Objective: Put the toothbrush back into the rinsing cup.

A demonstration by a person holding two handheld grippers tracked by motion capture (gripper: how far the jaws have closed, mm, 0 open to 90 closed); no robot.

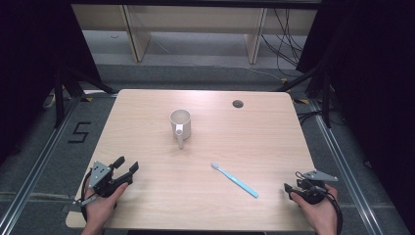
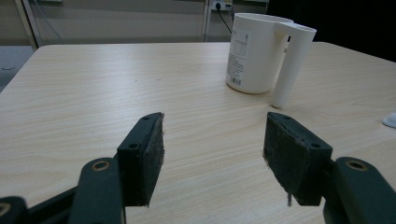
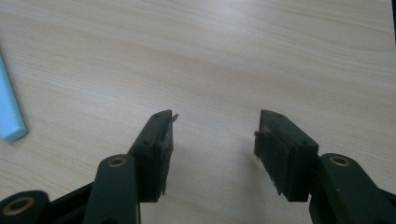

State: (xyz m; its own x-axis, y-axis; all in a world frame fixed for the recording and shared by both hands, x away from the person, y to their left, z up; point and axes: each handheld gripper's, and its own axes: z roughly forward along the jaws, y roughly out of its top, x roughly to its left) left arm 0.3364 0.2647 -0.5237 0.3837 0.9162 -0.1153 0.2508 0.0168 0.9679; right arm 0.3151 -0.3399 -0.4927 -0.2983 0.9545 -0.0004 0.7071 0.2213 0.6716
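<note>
High view: toothbrush (image 1: 235,179) between grippers.

1. The worktop (image 1: 147,117) is light wood grain with rounded corners and a round cable hole (image 1: 238,104) near its far right edge.
2. The floor (image 1: 44,166) around it is grey, and metal rails (image 1: 29,171) run along it on both sides.
3. A black numeral five (image 1: 79,132) is marked on the floor left of the worktop.
4. Beyond the far edge stands pale wooden furniture (image 1: 195,19) with upright legs (image 1: 133,34), the floor under it brightly lit.
5. Black curtains (image 1: 29,58) close off both sides, with dark stand legs (image 1: 61,93) at their feet.
6. Black cables (image 1: 286,44) hang and trail at the far right.
</note>
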